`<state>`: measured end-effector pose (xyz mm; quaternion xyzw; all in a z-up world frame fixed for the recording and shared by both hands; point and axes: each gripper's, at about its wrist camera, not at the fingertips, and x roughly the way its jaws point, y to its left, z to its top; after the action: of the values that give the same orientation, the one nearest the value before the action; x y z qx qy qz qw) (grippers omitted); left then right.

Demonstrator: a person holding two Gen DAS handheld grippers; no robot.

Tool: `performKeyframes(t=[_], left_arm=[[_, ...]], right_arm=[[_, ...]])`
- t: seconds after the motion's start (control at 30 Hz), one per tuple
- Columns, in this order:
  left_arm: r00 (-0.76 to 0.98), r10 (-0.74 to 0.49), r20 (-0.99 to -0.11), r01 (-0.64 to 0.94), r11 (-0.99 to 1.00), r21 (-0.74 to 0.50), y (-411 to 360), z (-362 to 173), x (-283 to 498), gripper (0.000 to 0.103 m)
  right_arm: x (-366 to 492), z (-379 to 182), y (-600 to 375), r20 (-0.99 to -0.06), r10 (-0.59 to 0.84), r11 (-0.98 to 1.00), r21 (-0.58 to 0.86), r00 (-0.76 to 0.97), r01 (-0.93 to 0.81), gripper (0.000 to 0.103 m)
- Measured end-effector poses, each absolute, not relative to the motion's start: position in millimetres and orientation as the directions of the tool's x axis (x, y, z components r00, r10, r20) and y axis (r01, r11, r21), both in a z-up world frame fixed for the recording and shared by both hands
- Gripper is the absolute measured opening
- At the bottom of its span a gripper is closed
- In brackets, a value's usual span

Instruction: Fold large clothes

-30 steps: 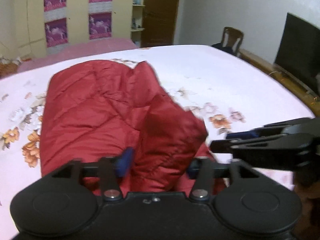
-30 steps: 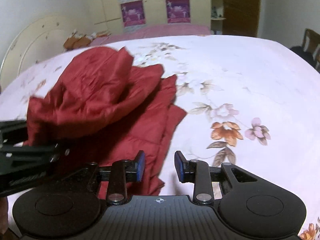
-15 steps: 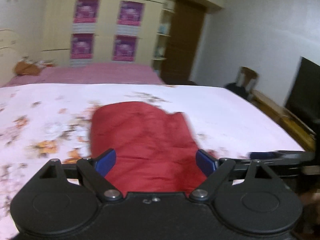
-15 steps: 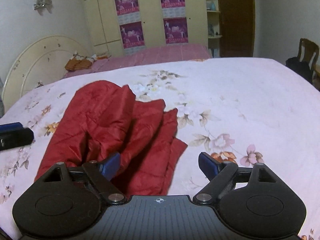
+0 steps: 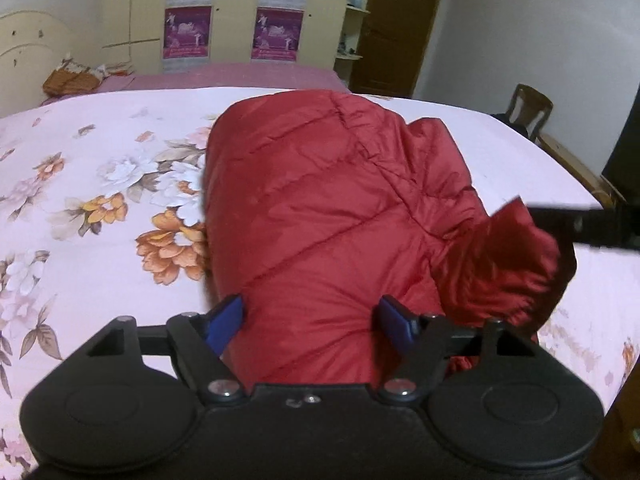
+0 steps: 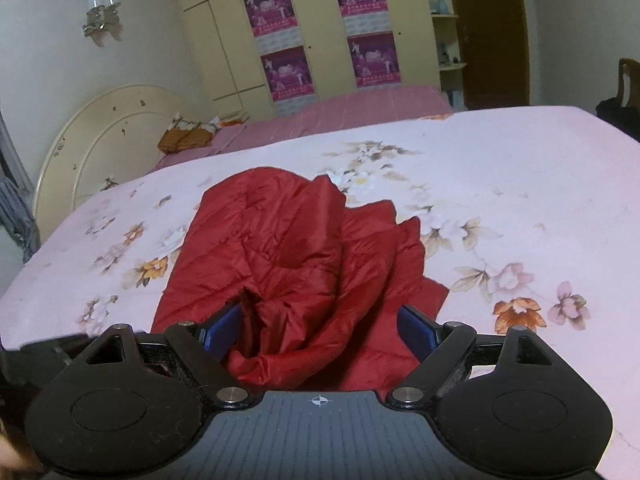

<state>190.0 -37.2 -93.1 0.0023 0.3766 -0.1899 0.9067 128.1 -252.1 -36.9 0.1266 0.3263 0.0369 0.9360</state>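
A red quilted jacket (image 5: 328,208) lies bunched on the pink floral bed sheet (image 5: 100,168). My left gripper (image 5: 312,322) is open, its blue pads on either side of the jacket's near edge. In the right wrist view the jacket (image 6: 288,248) lies crumpled in folds. My right gripper (image 6: 320,330) is open, its pads straddling a raised fold at the near end. A black gripper finger (image 5: 580,224) reaches in from the right of the left wrist view, beside a jacket flap.
The bed sheet (image 6: 520,200) spreads wide to the right. A cream headboard (image 6: 100,136) and a pink mattress stand behind. Wardrobe doors with posters line the back wall. A wooden chair (image 5: 528,108) and dark screen stand at right.
Both grippers opened from shut or nearly shut and let go of the jacket. They then came down close over its near edge, and the jacket settled onto the bed.
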Motion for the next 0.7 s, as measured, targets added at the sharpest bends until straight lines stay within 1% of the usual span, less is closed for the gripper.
performKeyframes(t=[0.1,0.27,0.3,0.33,0.4,0.43,0.47,0.5,0.53,0.57,0.63,0.7], left_arm=[[0.636,-0.35,-0.687,0.361,0.923,-0.136,-38.7,-94.1,191.1,0.072],[0.636,-0.346,-0.69,0.388,0.916,-0.102,-44.7,-97.8,193.1,0.072],[0.636,-0.345,-0.691,0.39,0.916,-0.098,-45.2,-98.1,193.4,0.072],[0.635,-0.345,-0.691,0.392,0.915,-0.096,-45.8,-98.5,194.1,0.072],[0.634,-0.345,-0.692,0.397,0.913,-0.092,-47.0,-100.6,196.1,0.072],[0.634,-0.346,-0.691,0.398,0.913,-0.092,-46.6,-100.9,196.4,0.072],[0.633,-0.347,-0.692,0.398,0.913,-0.094,-45.7,-101.4,197.2,0.072],[0.628,-0.351,-0.694,0.4,0.911,-0.098,-44.9,-102.0,198.0,0.073],[0.626,-0.351,-0.696,0.403,0.91,-0.097,-45.2,-102.1,198.1,0.073],[0.626,-0.348,-0.698,0.406,0.909,-0.089,-45.5,-102.0,198.3,0.072],[0.626,-0.345,-0.699,0.406,0.91,-0.085,-45.6,-99.6,198.8,0.073],[0.626,-0.345,-0.699,0.383,0.917,-0.111,-42.0,-94.6,203.0,0.074]], right_arm=[[124.6,-30.1,-254.5,-0.576,0.12,0.968,0.25,0.809,0.035,0.084],[125.0,-31.5,-253.5,-0.57,0.17,0.953,0.303,0.804,0.013,0.084],[126.7,-35.2,-251.2,-0.583,0.186,0.952,0.305,0.791,0.001,0.084],[131.0,-42.9,-248.7,-0.614,0.21,0.951,0.309,0.761,-0.013,0.084],[137.7,-60.6,-244.2,-0.676,0.213,0.957,0.289,0.705,-0.012,0.084],[139.0,-68.0,-243.3,-0.694,0.211,0.96,0.279,0.688,-0.014,0.081],[139.7,-75.2,-242.2,-0.709,0.21,0.963,0.269,0.673,-0.017,0.071],[140.6,-83.3,-243.0,-0.726,0.219,0.963,0.27,0.652,-0.023,0.047],[139.9,-89.1,-245.7,-0.73,0.238,0.956,0.291,0.641,-0.024,0.039],[138.5,-93.4,-248.4,-0.728,0.256,0.95,0.31,0.636,-0.027,0.036],[136.0,-97.1,-249.5,-0.727,0.255,0.954,0.295,0.637,-0.045,0.028],[133.3,-95.9,-252.1,-0.721,0.259,0.954,0.296,0.642,-0.052,0.022]])
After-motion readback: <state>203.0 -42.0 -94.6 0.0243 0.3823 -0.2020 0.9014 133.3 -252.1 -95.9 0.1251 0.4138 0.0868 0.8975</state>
